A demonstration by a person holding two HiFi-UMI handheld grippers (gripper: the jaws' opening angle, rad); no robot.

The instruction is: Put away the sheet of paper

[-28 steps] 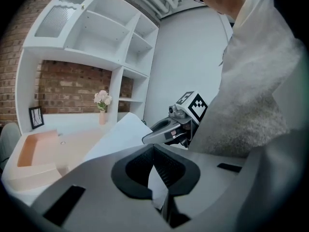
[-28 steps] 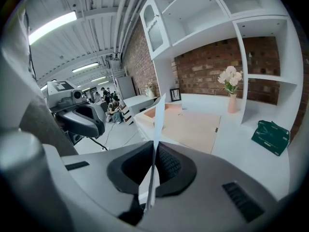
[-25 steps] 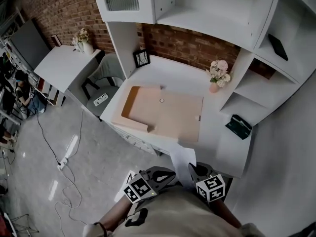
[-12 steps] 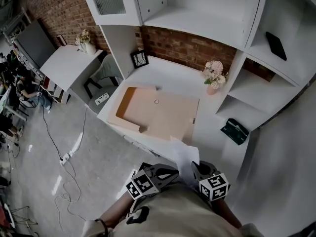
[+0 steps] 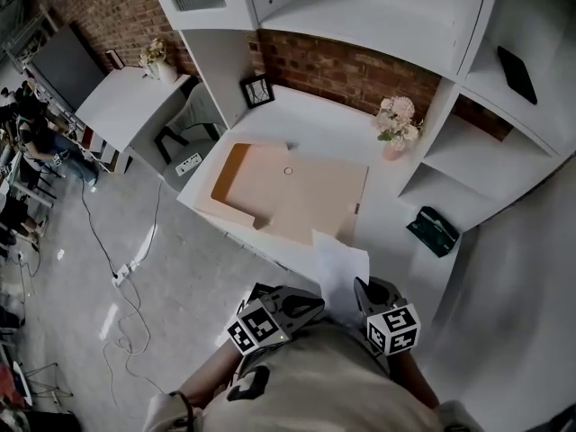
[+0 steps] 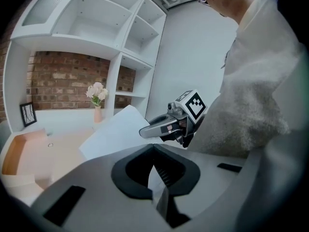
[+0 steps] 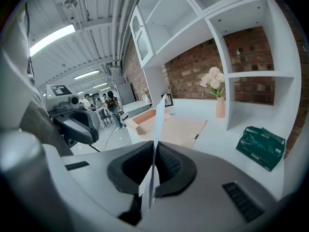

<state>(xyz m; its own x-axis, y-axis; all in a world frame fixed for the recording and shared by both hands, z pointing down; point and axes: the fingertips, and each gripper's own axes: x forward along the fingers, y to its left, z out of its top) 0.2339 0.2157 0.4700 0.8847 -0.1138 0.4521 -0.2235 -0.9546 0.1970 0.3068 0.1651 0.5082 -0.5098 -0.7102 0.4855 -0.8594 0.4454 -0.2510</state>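
The right gripper (image 5: 360, 286) was clamped on the white sheet of paper (image 5: 340, 264). In the right gripper view the sheet stood edge-on in the seam between its jaws and rose above their tips. The left gripper (image 5: 310, 302) lay just beside the right one, its tips pointing at the sheet's lower edge. Its jaws were drawn together with no gap showing. Whether they also pinched the paper could not be judged.

The sheet reached forward from the right gripper and ended over the near edge of the white desk (image 5: 333, 133). Ahead of both grippers, a flat, opened tan cardboard folder (image 5: 306, 196) lay on the desk. A dark green pouch (image 5: 434, 231) sat ahead of the right gripper and to its right. Farther ahead, beyond the folder, a pink vase of pale flowers (image 5: 394, 129) stood upright.
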